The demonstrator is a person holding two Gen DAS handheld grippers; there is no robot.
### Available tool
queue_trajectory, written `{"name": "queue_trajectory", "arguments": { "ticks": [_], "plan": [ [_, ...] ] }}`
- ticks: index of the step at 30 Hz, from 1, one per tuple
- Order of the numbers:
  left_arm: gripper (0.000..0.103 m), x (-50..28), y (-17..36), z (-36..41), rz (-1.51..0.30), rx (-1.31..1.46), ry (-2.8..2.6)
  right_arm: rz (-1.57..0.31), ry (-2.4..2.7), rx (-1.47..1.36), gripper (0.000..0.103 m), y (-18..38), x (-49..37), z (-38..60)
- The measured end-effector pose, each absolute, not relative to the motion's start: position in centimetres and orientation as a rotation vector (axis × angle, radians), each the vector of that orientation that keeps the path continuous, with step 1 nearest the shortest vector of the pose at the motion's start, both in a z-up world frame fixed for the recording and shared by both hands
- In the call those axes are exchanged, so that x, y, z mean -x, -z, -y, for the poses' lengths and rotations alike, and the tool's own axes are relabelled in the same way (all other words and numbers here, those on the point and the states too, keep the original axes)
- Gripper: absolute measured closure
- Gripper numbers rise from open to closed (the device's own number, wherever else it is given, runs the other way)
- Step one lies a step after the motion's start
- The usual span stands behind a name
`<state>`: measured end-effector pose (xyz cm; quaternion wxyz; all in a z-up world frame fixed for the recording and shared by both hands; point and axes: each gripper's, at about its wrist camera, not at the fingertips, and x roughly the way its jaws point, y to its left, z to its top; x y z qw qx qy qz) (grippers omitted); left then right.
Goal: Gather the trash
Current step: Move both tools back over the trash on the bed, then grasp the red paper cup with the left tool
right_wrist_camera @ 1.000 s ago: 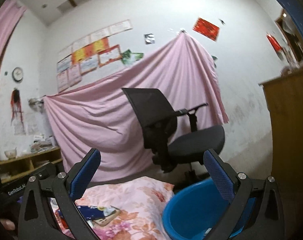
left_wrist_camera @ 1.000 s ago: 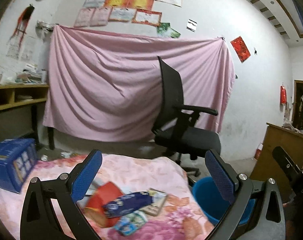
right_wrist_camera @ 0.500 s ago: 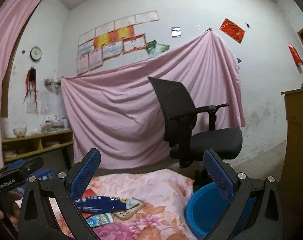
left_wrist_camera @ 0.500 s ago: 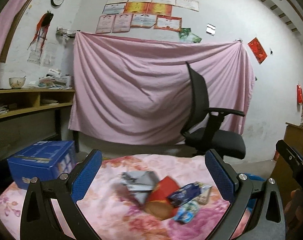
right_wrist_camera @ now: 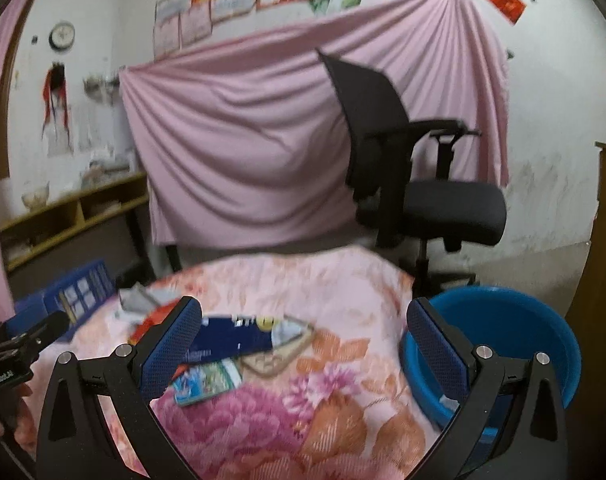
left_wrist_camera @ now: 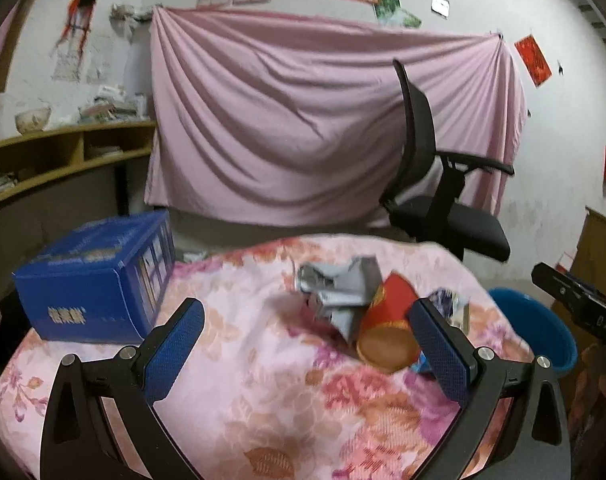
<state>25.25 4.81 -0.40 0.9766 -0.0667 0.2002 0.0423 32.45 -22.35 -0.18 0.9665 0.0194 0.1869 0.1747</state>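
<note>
**Both grippers held apart above a litter pile on the floral worktop**

The left gripper (left_wrist_camera: 305,350) hangs over the worktop (left_wrist_camera: 263,392), which is draped in a pink floral cloth. Its blue-padded fingers stand wide apart with nothing between them. The right gripper (right_wrist_camera: 303,350) is likewise spread wide and holds nothing.

The trash lies in a loose cluster toward the right side of the worktop. In the left wrist view, a crumpled grey wrapper (left_wrist_camera: 339,288) sits at the back of the pile, touching a red paper cup (left_wrist_camera: 389,328) that lies on its side with its brown base toward the camera. Just beside the cup, partly hidden by the gripper's right finger, is a dark blue packet (left_wrist_camera: 443,298).

In the right wrist view that packet (right_wrist_camera: 231,340) lies flat, overlapping a tan-edged card (right_wrist_camera: 279,354), with a small colourful packet (right_wrist_camera: 207,384) near the front.

A blue basin (right_wrist_camera: 499,340) sits just beyond the worktop's right edge, lower than the cloth. A blue cardboard box (left_wrist_camera: 95,276) rests on the worktop's left side, well apart from the trash. A black office chair (left_wrist_camera: 435,184) stands behind, before a pink hanging sheet (left_wrist_camera: 283,120).
</note>
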Motion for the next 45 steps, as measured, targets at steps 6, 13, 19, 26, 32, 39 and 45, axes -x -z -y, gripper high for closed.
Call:
{"name": "queue_trajectory", "arguments": {
  "ticks": [6,13,19,26,32,39,45],
  "plan": [
    [0.004,-26.8,1.4,-5.2,-0.482,0.178,-0.022,-0.456,-0.366,-0.038,0.000,1.0,-33.1,22.1],
    [0.016,-29.0,2.2,-4.1,-0.587,0.177,0.093,-0.604,-0.371,-0.078,0.010,2.5,-35.4,22.5],
    [0.016,-30.6,2.6,-2.6,-0.645,0.158,0.156,-0.725,-0.377,-0.103,0.031,4.0,-37.2,22.4],
    [0.028,-32.8,2.8,-1.6,-0.679,0.165,0.176,-0.777,-0.401,-0.148,0.052,4.8,-38.2,22.1],
    [0.057,-34.2,3.1,-2.0,-0.714,0.221,0.190,-0.818,-0.422,-0.181,0.065,5.5,-39.5,20.5],
    [0.057,-33.6,3.2,-2.9,-0.718,0.256,0.181,-0.861,-0.389,-0.115,0.077,6.1,-39.9,19.0],
    [0.057,-31.5,2.3,-3.7,-0.657,0.267,0.135,-0.875,-0.427,-0.128,0.098,6.3,-39.7,19.4]
  ]
}}
